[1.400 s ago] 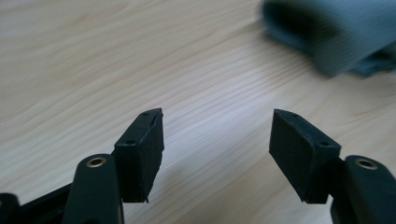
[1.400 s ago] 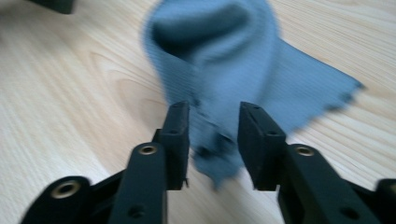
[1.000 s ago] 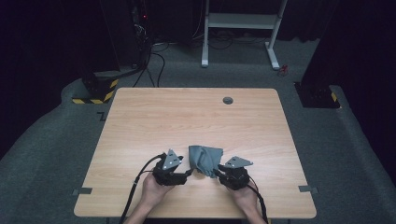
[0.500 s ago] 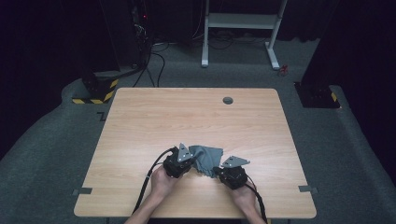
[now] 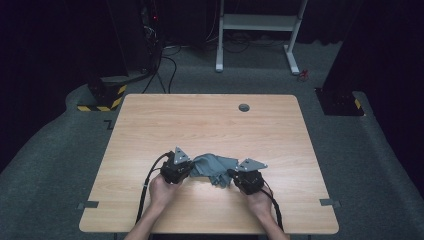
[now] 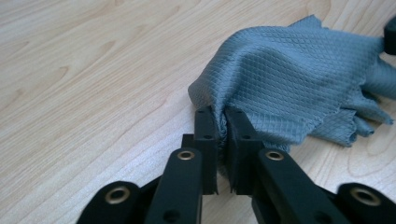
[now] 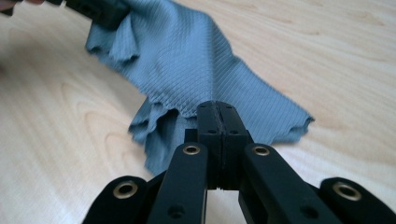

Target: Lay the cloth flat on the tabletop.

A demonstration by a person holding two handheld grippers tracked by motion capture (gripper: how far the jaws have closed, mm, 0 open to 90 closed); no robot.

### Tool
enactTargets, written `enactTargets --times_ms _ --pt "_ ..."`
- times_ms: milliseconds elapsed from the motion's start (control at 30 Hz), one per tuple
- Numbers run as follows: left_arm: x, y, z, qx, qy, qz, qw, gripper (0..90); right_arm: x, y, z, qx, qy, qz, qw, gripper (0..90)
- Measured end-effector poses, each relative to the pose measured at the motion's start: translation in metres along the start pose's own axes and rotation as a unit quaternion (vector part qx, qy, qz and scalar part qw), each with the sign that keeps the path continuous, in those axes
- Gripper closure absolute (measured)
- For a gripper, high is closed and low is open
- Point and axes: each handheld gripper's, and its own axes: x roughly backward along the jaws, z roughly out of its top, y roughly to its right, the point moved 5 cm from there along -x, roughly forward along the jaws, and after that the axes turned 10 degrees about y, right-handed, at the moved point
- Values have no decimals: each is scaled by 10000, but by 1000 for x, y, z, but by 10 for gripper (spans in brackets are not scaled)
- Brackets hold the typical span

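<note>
**Two tongs pinch one grey cloth**

We see a grey cloth (image 5: 214, 169) lying bunched up on the near part of the wooden tabletop (image 5: 210, 125), about in the middle from left to right. The cloth has a small diamond pattern and wavy edges.

We see the left tongs (image 5: 189, 169) at the left end of the cloth. In the left gripper view these tongs (image 6: 222, 122) have just been closing, and a fold of the cloth (image 6: 289, 79) is squeezed between them. A thin gap stays between the two black jaws, and it is filled with cloth.

We see the right tongs (image 5: 234, 176) at the right end of the cloth. In the right gripper view these tongs (image 7: 217, 116) are pressed tight together, and the edge of the cloth (image 7: 187, 60) goes in between them, so they pinch it too.

The cloth hangs loosely between the two tongs and rests on the tabletop. Both hands sit close together near our edge of the tabletop. A small round hole (image 5: 244, 107) is in the far part of the tabletop, well apart from the cloth.
</note>
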Motion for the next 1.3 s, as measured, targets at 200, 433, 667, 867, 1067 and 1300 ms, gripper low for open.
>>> enactTargets --times_ms 200,433,667,867,1067,1300 --pt "8 9 3 -275 141 49 9995 681 1 -7 -3 -49 -44 155 9999 774" --pt "14 24 -8 -673 59 -116 9976 621 14 -16 -24 99 -263 234 9993 708" --pt "-3 26 -25 -882 -379 14 9954 573 6 -24 -36 400 -452 178 9980 712" --pt "-9 21 -24 -697 -381 -54 9968 728 4 -23 -34 482 -494 188 9974 894" --pt "-5 19 -22 -683 -312 -68 9972 880 11 -17 -28 339 -350 202 9986 897" --pt "8 7 -17 -511 -162 22 9986 887 23 -4 -11 136 -29 146 9998 899"
